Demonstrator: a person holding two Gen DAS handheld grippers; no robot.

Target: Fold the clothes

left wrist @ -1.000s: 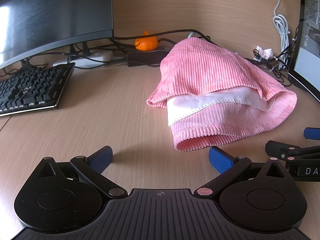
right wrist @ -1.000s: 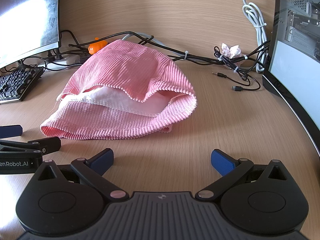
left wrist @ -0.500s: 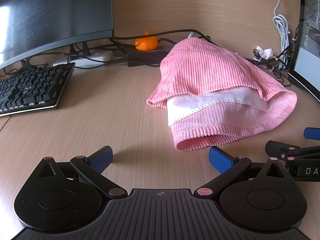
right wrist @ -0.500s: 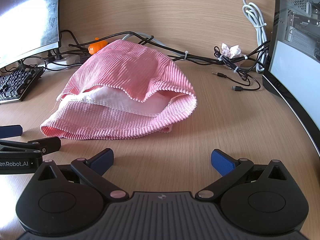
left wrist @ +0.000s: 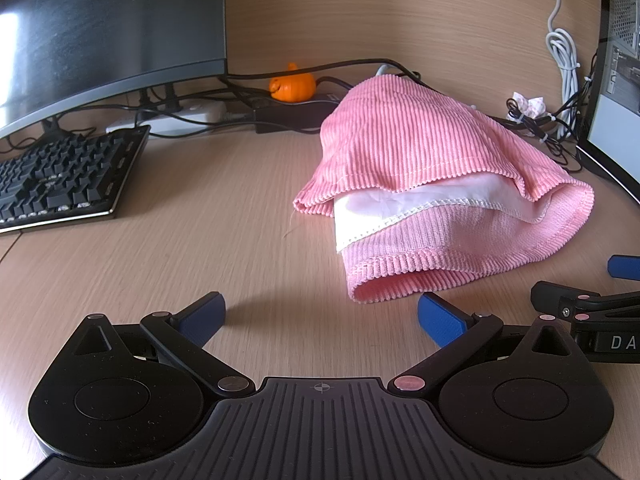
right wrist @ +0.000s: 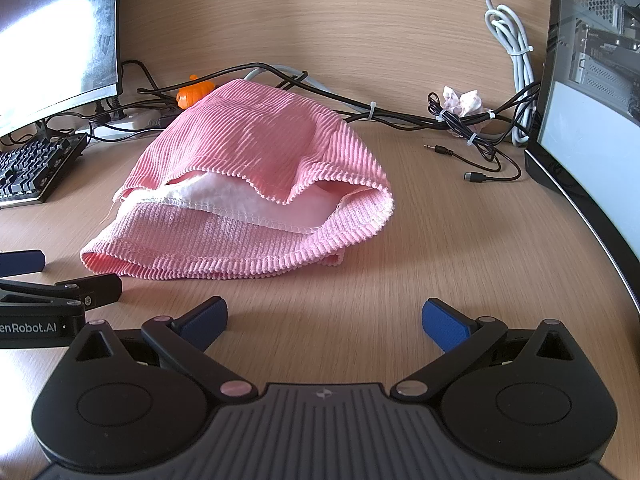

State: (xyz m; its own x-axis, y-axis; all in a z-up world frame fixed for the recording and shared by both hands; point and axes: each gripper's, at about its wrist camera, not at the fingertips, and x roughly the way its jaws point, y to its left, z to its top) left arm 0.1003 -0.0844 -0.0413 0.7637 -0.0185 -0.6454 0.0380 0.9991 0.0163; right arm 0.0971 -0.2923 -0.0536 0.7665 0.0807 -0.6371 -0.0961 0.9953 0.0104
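Black keyboard (left wrist: 60,176) lies far left of the left gripper (left wrist: 320,312), fingers spread, empty. Pink ribbed garment (right wrist: 256,184) lies bunched on the table (right wrist: 460,248), just ahead of both. Right gripper (right wrist: 324,316): fingers spread, holding nothing.

keyboard (left wrist: 60,178) cropped left, monitor (left wrist: 100,20) cropped

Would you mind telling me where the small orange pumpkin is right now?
The pumpkin sits at the back of the desk among the cables, just behind the pink garment and right of the monitor in the left wrist view.
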